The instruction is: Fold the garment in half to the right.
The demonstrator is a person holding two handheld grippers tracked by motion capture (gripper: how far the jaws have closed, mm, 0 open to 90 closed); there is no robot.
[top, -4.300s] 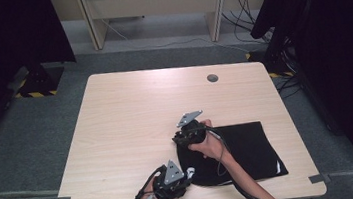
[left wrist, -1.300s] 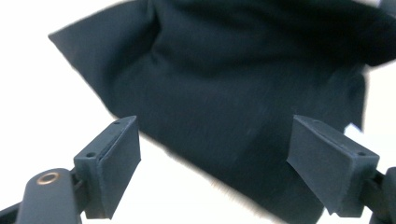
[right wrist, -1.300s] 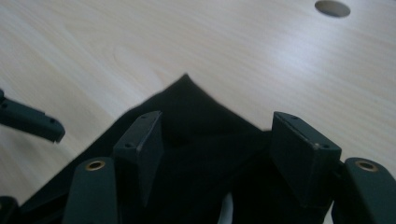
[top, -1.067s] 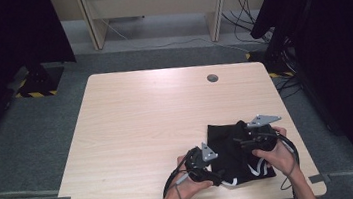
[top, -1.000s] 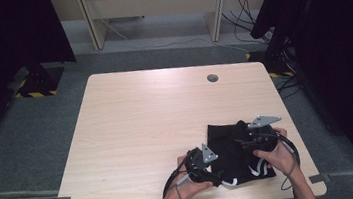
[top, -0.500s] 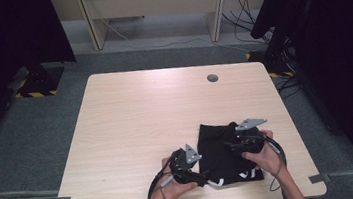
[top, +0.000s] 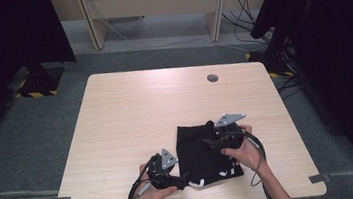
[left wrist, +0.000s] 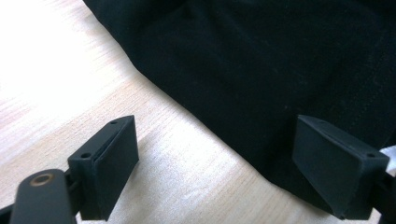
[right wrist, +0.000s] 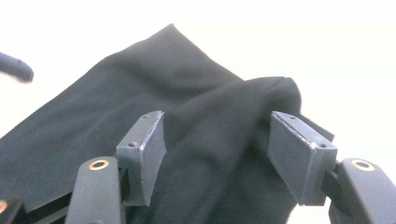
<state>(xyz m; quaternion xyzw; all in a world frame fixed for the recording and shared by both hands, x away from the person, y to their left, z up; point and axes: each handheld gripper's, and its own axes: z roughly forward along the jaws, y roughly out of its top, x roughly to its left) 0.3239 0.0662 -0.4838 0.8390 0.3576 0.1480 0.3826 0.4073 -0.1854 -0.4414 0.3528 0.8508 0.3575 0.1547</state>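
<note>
- A light wooden table (top: 131,119) seen from above, with a person's two forearms coming in from the near edge, each hand holding a black two-jaw gripper.
- A folded black cloth (top: 198,150) lies flat on the near right part of the table, close to the near edge. White markings show along its near edge.
- The left gripper (top: 177,181) sits low at the cloth's near left corner, held in the left hand (top: 150,195), with a grey three-cornered plate on top and a cable looping behind it.
- In the left gripper view, the left gripper (left wrist: 215,172) has its jaws spread wide. One jaw is over bare wood, the other over the cloth's (left wrist: 261,70) edge, and the cloth's border runs diagonally between them. Nothing is pinched.
- The right gripper (top: 214,139) is over the cloth's far right area, held in the right hand (top: 243,147).
- In the right gripper view, the right gripper (right wrist: 217,154) has its jaws apart, having just been opening. A raised fold of the cloth (right wrist: 154,93) bulges between them, but the pads do not press on it.
- A small round dark grommet (top: 212,78) sits near the table's far edge, well apart from the cloth.
- Grey floor surrounds the table.
</note>
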